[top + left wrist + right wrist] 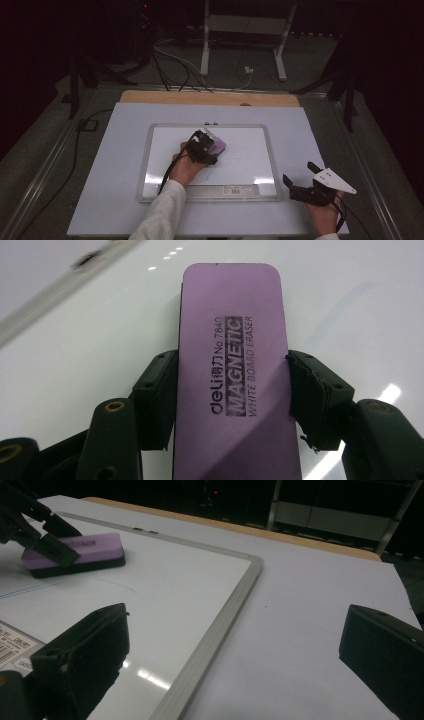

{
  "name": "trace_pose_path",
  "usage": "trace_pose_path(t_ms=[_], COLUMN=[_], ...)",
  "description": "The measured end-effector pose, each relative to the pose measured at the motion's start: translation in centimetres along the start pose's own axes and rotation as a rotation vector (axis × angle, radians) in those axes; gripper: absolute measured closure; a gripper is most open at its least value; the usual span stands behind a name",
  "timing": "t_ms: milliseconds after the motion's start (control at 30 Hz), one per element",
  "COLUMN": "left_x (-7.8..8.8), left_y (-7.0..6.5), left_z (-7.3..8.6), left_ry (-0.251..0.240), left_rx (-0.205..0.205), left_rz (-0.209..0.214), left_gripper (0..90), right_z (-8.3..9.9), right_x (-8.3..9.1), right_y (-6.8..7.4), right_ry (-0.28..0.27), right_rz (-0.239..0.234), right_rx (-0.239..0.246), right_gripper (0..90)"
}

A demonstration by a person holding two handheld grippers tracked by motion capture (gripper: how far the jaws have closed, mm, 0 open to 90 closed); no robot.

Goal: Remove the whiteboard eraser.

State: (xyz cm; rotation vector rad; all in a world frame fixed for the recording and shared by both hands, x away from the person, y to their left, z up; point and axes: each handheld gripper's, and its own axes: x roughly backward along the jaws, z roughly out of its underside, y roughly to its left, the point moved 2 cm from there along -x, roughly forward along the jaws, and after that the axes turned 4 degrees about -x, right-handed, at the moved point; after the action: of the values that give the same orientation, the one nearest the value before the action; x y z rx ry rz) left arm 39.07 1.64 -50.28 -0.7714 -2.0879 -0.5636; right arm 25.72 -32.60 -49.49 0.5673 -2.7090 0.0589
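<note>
1. Tabletop (115, 165): a pale sheet covers it, with a wooden edge strip showing along the far side.
2. Whiteboard (165, 145): lies flat at the centre of the tabletop, inside a grey frame; a barcode label sits on its near edge strip.
3. Eraser (232, 370): a purple block printed "MAGNETIC WHITE BOARD ERASER", resting flat on the whiteboard surface near its middle.
4. Left claw (206, 146): closed around the eraser, one jaw pressed against each long side; in the high view the hand behind it is over the board.
5. Markings: thin blue lines (117, 584) lie on the board just beside the eraser.
6. Right claw (300, 180): jaws spread wide with nothing between them, positioned over the tabletop beyond the board's right-hand near corner, well apart from the eraser.
</note>
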Motion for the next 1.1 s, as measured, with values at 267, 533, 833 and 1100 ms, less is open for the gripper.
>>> trace_pose_path(t_ms=[267,533,833,1100], left_x=[0.7,2.7,2.3,1.0], left_y=[-1.3,-3.8,-3.4,-1.0], left_z=[0.7,2.9,2.4,1.2], left_ry=[-0.005,-0.015,-0.010,0.004], left_rx=[-0.073,-0.128,-0.125,-0.010], left_rz=[0.067,0.148,0.094,0.043], left_gripper=[42.2,42.1,42.1,42.0], right_z=[0.0,0.0,0.0,0.0], right_x=[-0.1,-0.1,-0.2,0.0], right_y=[0.0,0.0,0.2,-0.1], right_ry=[0.002,0.004,0.005,-0.001], right_rz=[-0.002,-0.002,-0.002,0.001], right_rx=[0.001,-0.001,0.005,-0.002], right_gripper=[0.0,0.0,0.0,0.0])
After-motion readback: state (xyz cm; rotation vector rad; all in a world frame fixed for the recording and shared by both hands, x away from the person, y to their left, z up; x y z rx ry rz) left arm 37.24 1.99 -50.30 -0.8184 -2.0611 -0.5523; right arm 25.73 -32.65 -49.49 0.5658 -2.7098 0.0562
